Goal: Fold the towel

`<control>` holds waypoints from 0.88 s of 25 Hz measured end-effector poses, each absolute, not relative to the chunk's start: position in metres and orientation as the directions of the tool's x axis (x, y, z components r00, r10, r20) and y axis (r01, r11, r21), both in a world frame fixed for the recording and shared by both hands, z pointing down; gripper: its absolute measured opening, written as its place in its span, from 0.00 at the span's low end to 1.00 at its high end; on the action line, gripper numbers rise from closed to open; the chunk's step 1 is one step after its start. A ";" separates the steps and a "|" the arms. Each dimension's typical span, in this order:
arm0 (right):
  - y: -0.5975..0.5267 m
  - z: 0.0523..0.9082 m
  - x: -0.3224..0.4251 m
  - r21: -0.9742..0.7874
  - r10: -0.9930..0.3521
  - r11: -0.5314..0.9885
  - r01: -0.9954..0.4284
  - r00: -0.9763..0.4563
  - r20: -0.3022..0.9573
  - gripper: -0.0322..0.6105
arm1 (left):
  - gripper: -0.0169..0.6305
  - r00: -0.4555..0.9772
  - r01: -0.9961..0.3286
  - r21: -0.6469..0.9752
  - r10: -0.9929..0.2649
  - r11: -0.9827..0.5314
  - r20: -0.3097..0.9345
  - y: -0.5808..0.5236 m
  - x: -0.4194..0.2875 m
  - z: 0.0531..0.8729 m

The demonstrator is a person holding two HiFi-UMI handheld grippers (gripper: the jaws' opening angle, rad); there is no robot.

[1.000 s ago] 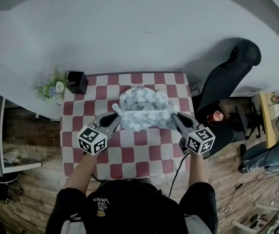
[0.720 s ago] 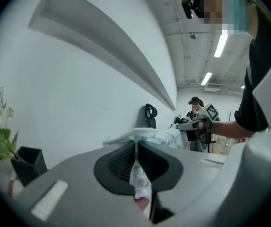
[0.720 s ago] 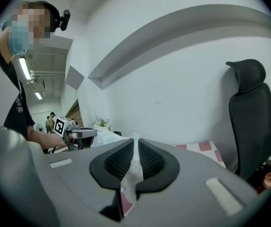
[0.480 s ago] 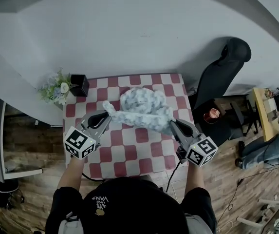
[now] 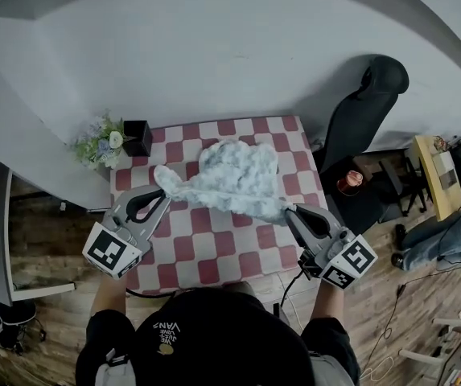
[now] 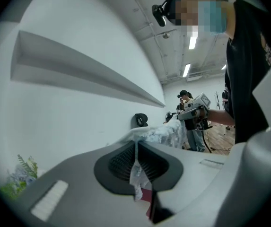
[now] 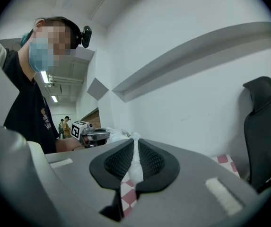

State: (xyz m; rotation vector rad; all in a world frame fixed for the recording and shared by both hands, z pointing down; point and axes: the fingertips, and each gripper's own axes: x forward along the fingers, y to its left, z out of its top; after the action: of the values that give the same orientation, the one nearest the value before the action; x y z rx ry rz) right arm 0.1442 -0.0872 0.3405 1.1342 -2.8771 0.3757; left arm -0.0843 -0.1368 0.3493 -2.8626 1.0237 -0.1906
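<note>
while the towel (image 5: pixel 228 179) spans the gap between the two claws, it hangs above the red-and-white checked table (image 5: pixel 214 252), bunched and mottled white-grey, with most of its bulk over the far half of the tabletop. the left gripper (image 5: pixel 160 188) is clenched on the towel's left corner. in the left gripper view its ribbed pads press together on a thin strip of fabric, and a small tail of cloth hangs below them. the right gripper (image 5: pixel 289 212) is likewise clamped on the opposite corner, and the right gripper view shows a white ridge of cloth squeezed along the line where its pads meet. each gripper angles inward, the left near the table's left edge and the right near its right edge. in the head view the near edge of the towel runs taut from one claw to the other. whether its far edge touches the table i cannot tell from this angle. a small plant (image 5: pixel 100 141) and a black box (image 5: pixel 138 137) stand just beside each other at the table's far left corner. a black office chair (image 5: pixel 365 111) stands to the right of the table.
</note>
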 end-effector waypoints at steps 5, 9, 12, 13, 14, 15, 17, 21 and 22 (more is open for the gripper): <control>-0.043 0.323 0.117 -0.166 -0.682 0.709 -0.686 -0.726 0.089 0.10 | 0.06 0.792 -0.581 -0.158 -0.599 -0.798 0.115 -0.102 -0.108 0.343; -0.004 0.327 0.094 -0.159 -0.717 0.675 -0.720 -0.691 0.087 0.10 | 0.06 0.822 -0.531 -0.171 -0.553 -0.830 0.132 -0.073 -0.127 0.350; 0.020 0.340 0.077 -0.171 -0.729 0.654 -0.737 -0.674 0.117 0.10 | 0.06 0.837 -0.508 -0.182 -0.533 -0.842 0.124 -0.057 -0.143 0.355; 0.028 0.344 0.073 -0.176 -0.731 0.649 -0.740 -0.671 0.128 0.10 | 0.06 0.841 -0.501 -0.176 -0.525 -0.847 0.130 -0.051 -0.146 0.357; 0.037 0.346 0.070 -0.180 -0.732 0.644 -0.743 -0.668 0.138 0.10 | 0.06 0.844 -0.494 -0.169 -0.517 -0.853 0.141 -0.043 -0.149 0.359; 0.046 0.348 0.067 -0.183 -0.732 0.641 -0.745 -0.666 0.146 0.10 | 0.06 0.847 -0.486 -0.161 -0.509 -0.859 0.156 -0.035 -0.151 0.362; 0.061 0.348 0.065 -0.188 -0.730 0.640 -0.745 -0.666 0.152 0.10 | 0.06 0.852 -0.473 -0.156 -0.496 -0.867 0.170 -0.018 -0.153 0.367; 0.091 0.349 0.058 -0.212 -0.704 0.660 -0.721 -0.692 0.159 0.10 | 0.06 0.848 -0.468 -0.118 -0.483 -0.876 0.219 0.015 -0.155 0.376; 0.100 0.352 0.058 -0.215 -0.695 0.666 -0.714 -0.699 0.168 0.10 | 0.06 0.843 -0.473 -0.112 -0.486 -0.874 0.230 0.023 -0.156 0.379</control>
State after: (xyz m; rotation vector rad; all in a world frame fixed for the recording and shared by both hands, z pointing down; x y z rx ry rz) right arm 0.0584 0.1001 0.3515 1.1873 -2.8020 0.4088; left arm -0.1561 0.0233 0.3789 -2.9672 0.7720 -0.3906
